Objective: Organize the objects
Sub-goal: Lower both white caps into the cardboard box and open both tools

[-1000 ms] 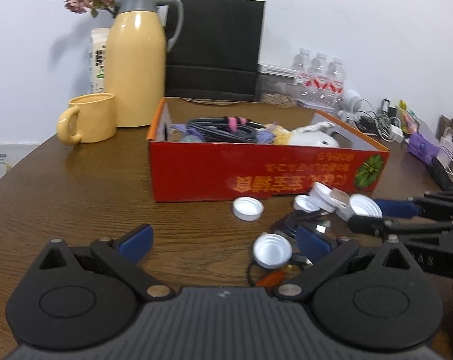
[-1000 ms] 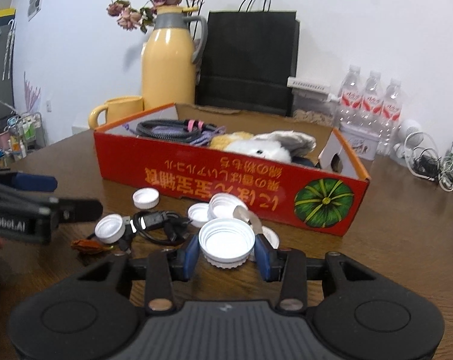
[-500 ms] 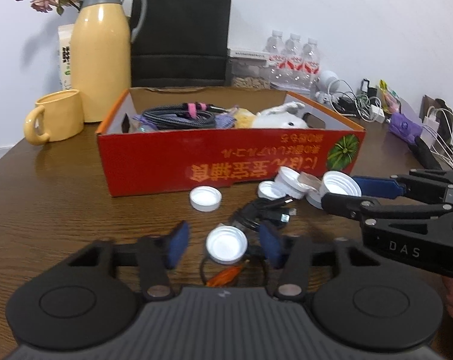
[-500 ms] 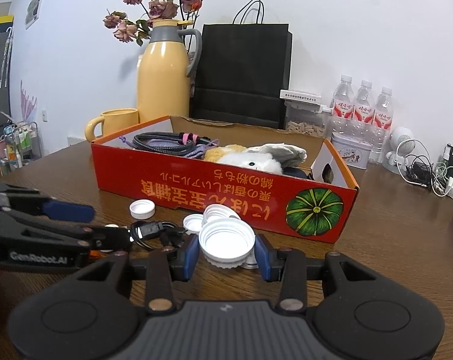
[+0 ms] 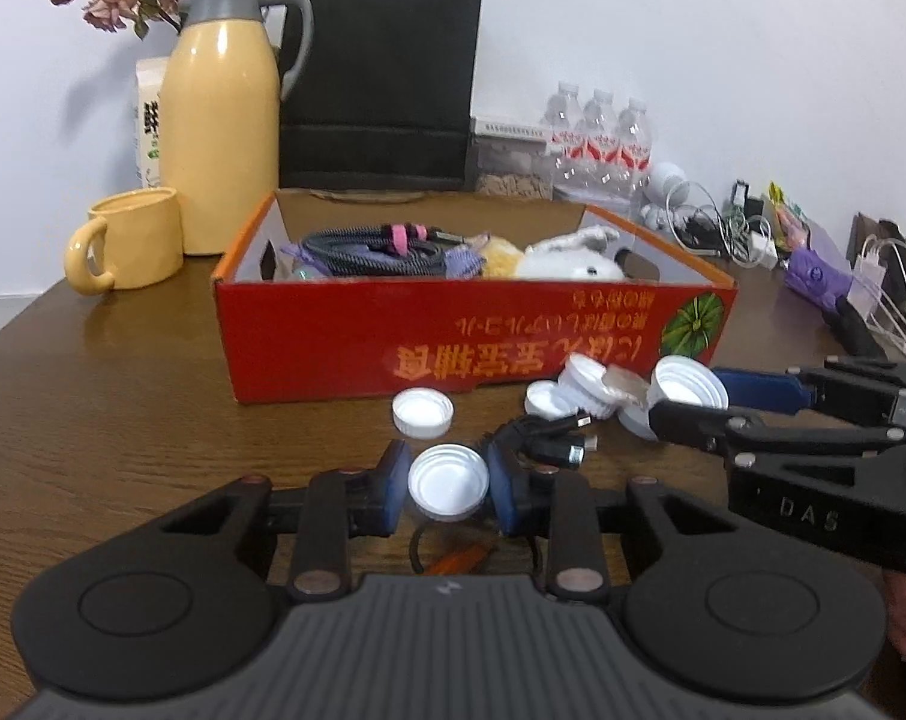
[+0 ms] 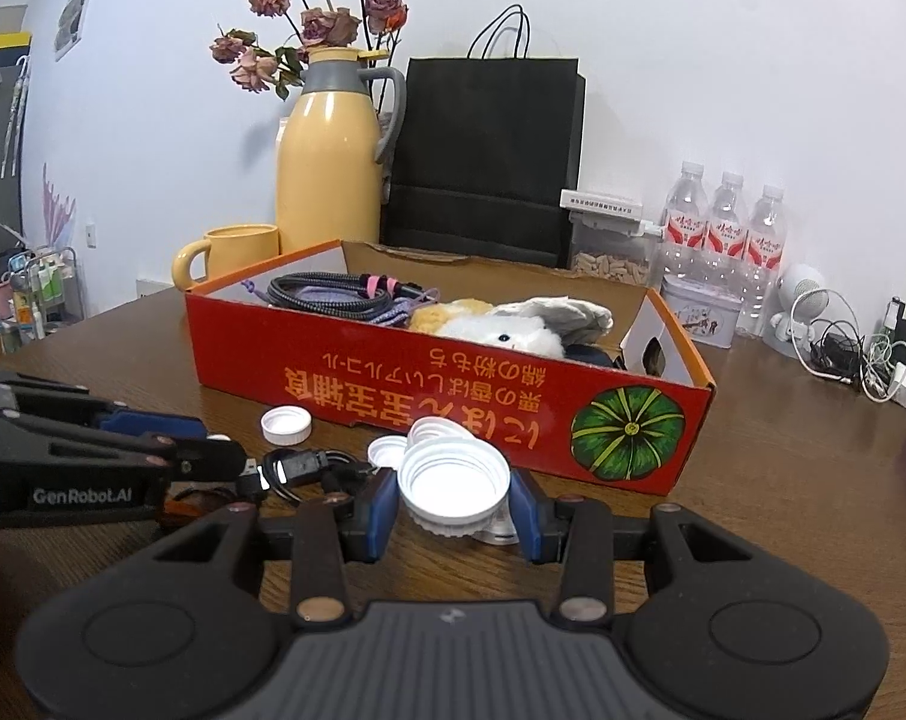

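My left gripper (image 5: 448, 489) is shut on a small white cap (image 5: 448, 480), held just above the wooden table. My right gripper (image 6: 453, 495) is shut on a larger white cap (image 6: 453, 480); it also shows in the left wrist view (image 5: 687, 399). The red cardboard box (image 5: 471, 336) stands behind, holding a coiled black cable (image 5: 381, 249) and a white plush toy (image 5: 567, 261). One loose white cap (image 5: 423, 411) and several more caps (image 5: 567, 387) lie in front of the box, beside a black cable bundle (image 5: 543, 438).
A yellow thermos jug (image 5: 225, 120) and a yellow mug (image 5: 132, 240) stand at the back left, a black paper bag (image 5: 381, 90) behind the box. Water bottles (image 5: 600, 132) and tangled chargers (image 5: 723, 228) sit at the back right. An orange object (image 5: 459, 558) lies under my left gripper.
My left gripper has closed from wide open onto the small white cap and lifted slightly. My right gripper has kept its hold on the larger cap and risen a little.
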